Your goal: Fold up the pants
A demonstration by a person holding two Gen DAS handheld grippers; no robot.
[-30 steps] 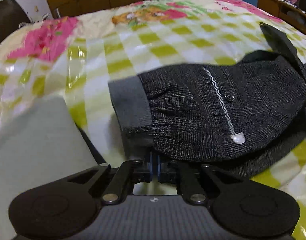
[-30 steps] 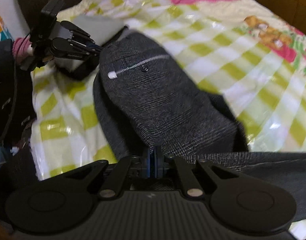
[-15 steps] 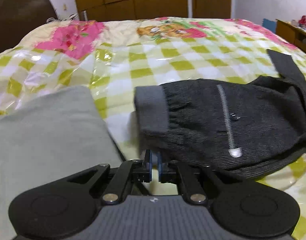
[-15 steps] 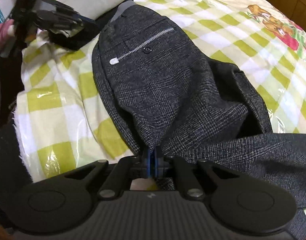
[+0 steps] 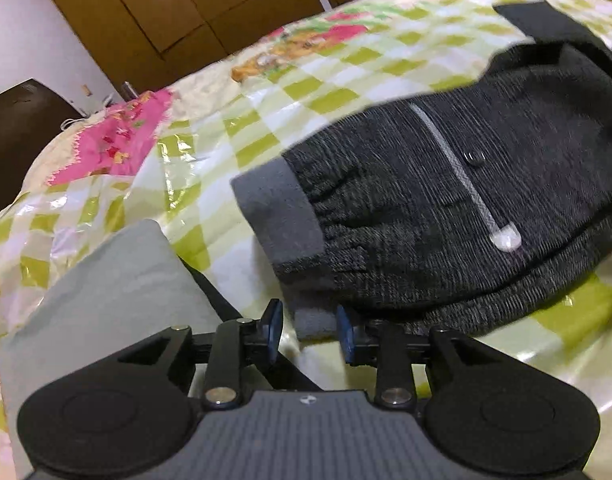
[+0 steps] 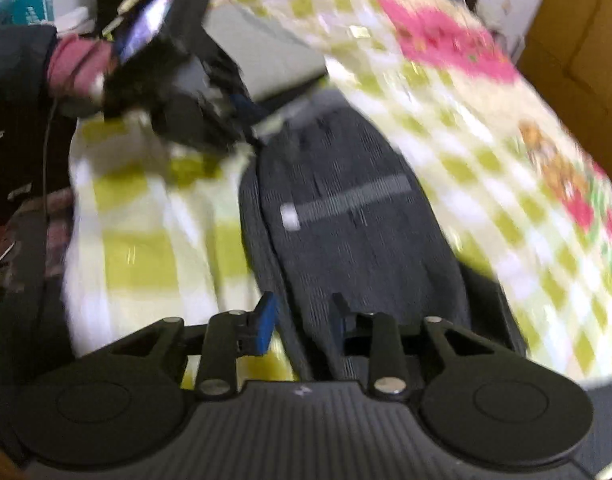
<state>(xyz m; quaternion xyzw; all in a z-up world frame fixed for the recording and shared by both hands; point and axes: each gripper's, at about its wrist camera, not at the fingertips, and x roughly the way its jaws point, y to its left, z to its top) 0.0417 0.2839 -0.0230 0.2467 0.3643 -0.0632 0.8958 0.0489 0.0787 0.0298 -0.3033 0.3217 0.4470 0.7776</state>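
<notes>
Both grippers, left (image 5: 308, 330) and right (image 6: 301, 326), spread, 1 fold laid; pants (image 5: 446, 216) want waistband (image 5: 277, 216) edges squared before regripping.

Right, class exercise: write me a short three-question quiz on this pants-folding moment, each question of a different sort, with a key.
1. True or false: the left gripper has its jaws closed on the dark pants.
2. What lies on the checked bedcover left of the pants? A) grey folded cloth B) a red towel C) a shoe
3. Fill in: the right gripper is ____.

Key: 1 false, the jaws stand apart; 2 A, the grey folded cloth; 3 open.
</notes>
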